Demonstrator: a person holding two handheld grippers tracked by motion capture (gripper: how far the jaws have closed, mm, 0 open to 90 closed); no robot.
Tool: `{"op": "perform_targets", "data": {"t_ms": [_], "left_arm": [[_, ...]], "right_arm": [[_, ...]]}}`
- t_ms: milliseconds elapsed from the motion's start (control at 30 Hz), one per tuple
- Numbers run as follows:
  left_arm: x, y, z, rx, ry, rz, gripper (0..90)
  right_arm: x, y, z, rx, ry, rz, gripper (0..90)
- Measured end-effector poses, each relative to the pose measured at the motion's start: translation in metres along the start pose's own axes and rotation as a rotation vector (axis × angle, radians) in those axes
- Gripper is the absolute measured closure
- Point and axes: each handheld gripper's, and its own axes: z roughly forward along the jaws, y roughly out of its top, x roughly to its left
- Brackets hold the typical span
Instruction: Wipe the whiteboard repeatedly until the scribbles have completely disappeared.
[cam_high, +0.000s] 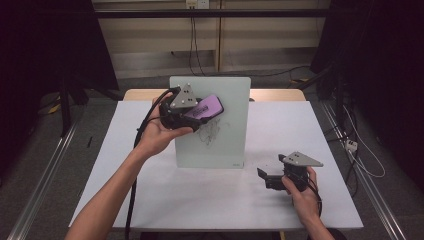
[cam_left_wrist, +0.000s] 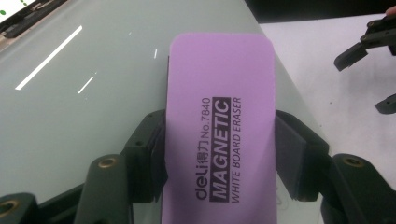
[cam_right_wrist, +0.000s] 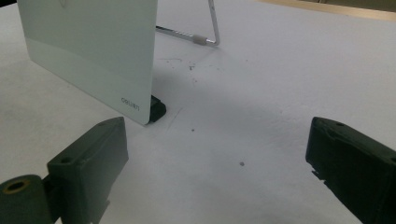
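A small glass whiteboard stands upright on the white table, with dark scribbles near its middle. My left gripper is shut on a purple magnetic whiteboard eraser, held against the board's upper left, just above the scribbles. In the left gripper view the eraser sits clamped between both pads, with the board's face behind it. My right gripper rests low on the table to the right of the board, open and holding nothing. In the right gripper view the board's lower corner lies ahead.
The board leans on a wire stand behind it. The white table top has room in front of the board. A wooden table edge shows behind. Cables lie on the floor at the right.
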Motion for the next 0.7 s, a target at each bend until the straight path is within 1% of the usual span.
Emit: {"op": "perform_targets", "data": {"t_ms": [300, 333, 433, 500, 533, 567, 600, 700], "left_arm": [[0.0004, 0.004, 0.0015, -0.007, 0.01, 0.008, 41.0], [0.0002, 0.004, 0.0016, -0.005, 0.007, 0.007, 41.0], [-0.0013, 0.0036, 0.0025, 0.001, 0.017, 0.012, 41.1], [-0.0019, 0.0034, 0.0036, 0.002, 0.016, 0.015, 41.1], [-0.0041, 0.0034, 0.005, 0.02, 0.012, 0.022, 41.1], [-0.0041, 0.0034, 0.005, 0.02, 0.012, 0.022, 41.1], [-0.0058, 0.0035, 0.0062, 0.025, 0.021, 0.031, 41.1], [-0.0082, 0.0024, 0.0091, 0.03, 0.011, 0.029, 41.1]], "right_arm": [[0.0004, 0.0002, 0.0005, 0.0, 0.0, -0.002, 5.5], [0.0005, 0.0002, 0.0006, 0.001, 0.0, -0.002, 5.5], [0.0006, 0.0001, 0.0006, 0.002, 0.001, -0.004, 5.5], [0.0008, 0.0, 0.0003, 0.001, 0.001, -0.004, 5.5], [0.0008, 0.0001, 0.0002, -0.001, 0.002, -0.005, 5.5], [0.0008, 0.0001, 0.0002, -0.001, 0.002, -0.005, 5.5], [0.0009, 0.0001, 0.0, -0.001, 0.003, -0.005, 5.5], [0.0009, 0.0002, 0.0003, 0.0, 0.002, -0.006, 5.5]]}}
